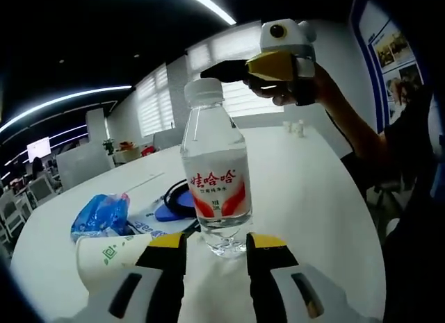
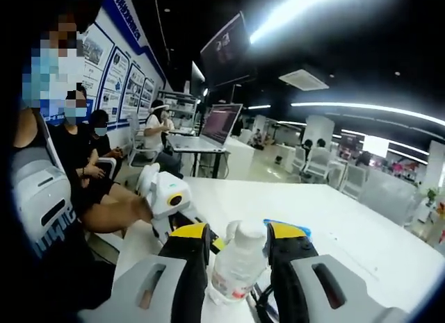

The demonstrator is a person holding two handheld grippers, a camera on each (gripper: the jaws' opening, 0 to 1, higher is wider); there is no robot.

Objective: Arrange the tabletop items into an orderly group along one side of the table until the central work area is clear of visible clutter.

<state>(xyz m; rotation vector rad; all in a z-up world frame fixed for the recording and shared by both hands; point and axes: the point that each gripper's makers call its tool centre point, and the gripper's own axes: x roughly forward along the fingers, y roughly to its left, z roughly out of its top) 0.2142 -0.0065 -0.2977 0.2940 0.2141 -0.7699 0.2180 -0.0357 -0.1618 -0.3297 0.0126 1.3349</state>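
Clear water bottle (image 1: 215, 171) stands on the white counter (image 1: 306, 191) at frame centre, between the released left gripper (image 1: 215, 248) jaws; right gripper (image 2: 238, 241) also spread.

White left gripper (image 1: 215, 250) and right gripper (image 2: 236, 243) — black jaws, yellow-tipped.

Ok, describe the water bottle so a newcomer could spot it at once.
On the white table, near its front edge, the bottle stands upright just beyond the left gripper. Unlike the paper cup and blue bag beside it, it is clear plastic with a white cap and red-lettered label.
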